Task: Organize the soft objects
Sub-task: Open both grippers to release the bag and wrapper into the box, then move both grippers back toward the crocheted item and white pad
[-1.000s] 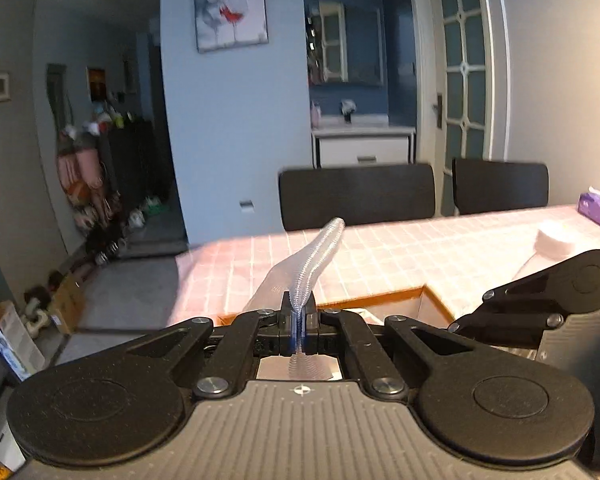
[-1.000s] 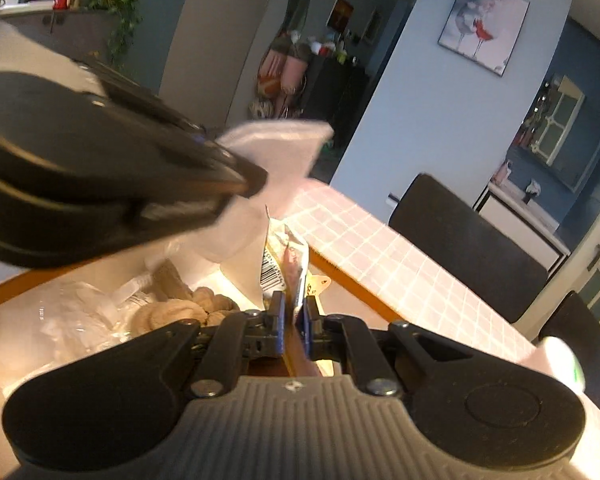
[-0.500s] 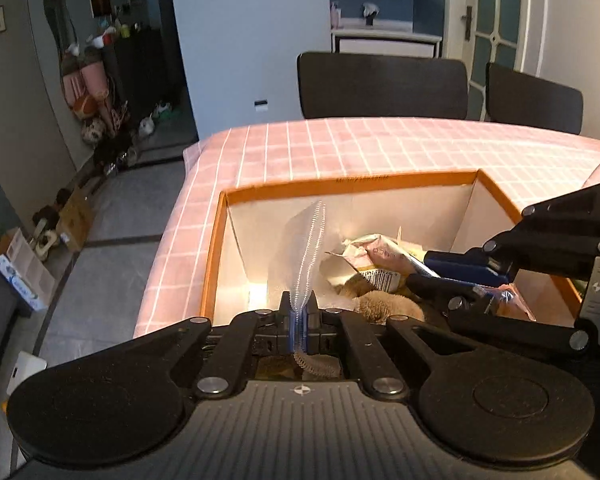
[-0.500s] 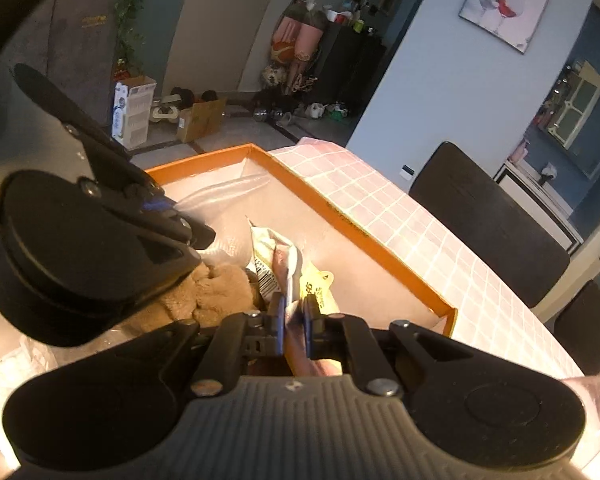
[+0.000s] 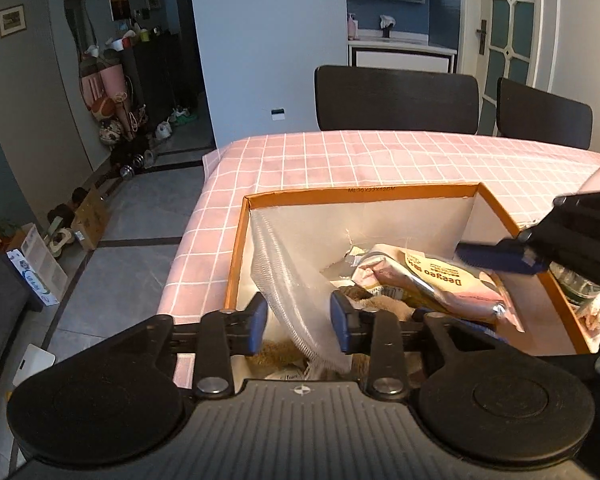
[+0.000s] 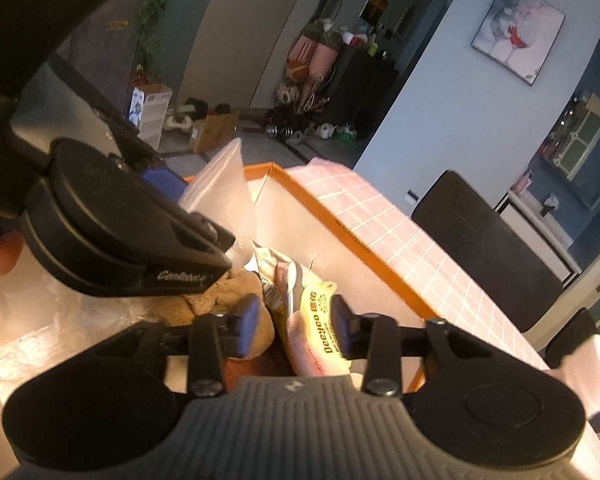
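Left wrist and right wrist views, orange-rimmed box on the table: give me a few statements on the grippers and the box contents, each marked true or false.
1. The left gripper is clamped shut on the clear plastic bag. False: its jaws have just been opening, and the bag hangs loose between them.
2. The pink wipes packet sits between the right gripper's open jaws. True.
3. The orange-rimmed box stands on a pink checked tablecloth. True.
4. The box is empty. False: it holds the packet, the bag and a brown plush toy.
5. Two dark chairs stand at the table's far side. True.
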Demonstrator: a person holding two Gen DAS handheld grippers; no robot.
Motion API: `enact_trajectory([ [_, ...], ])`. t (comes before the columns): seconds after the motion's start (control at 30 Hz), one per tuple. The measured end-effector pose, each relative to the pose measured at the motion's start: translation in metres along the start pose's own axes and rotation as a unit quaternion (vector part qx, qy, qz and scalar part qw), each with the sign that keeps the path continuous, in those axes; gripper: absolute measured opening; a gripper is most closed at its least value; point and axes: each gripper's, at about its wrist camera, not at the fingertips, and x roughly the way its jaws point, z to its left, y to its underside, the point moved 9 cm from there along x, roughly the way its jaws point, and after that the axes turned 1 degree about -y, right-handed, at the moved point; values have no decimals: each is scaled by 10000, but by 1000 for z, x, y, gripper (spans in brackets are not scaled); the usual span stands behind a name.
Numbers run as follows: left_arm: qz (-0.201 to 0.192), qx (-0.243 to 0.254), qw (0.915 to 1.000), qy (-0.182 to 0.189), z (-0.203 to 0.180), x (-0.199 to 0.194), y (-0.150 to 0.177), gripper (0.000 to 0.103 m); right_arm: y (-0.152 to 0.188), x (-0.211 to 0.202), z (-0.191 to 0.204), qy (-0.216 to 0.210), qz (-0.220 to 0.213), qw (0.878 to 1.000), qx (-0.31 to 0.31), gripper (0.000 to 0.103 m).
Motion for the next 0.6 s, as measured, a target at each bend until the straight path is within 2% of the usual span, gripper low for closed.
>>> enact_trajectory([
  [0.07, -97, 4, 9999, -29, -1, -6, -1, 48, -1, -8, 3, -76, -79, 9999, -27, 47],
  [0.33, -551, 1, 9984, -110, -8, -44, -5, 49, 0, -53, 9, -30, -547, 9984, -117, 51],
  [0.47, -946, 73, 9953, -187, -21, -71, -4, 49, 13, -87, 7, -37, -878, 9961, 17, 54],
  [0.6, -1311, 144, 9912, -64, -44, -95, 1, 49, 33, -118, 1, -151, -1132, 9927, 376, 55],
])
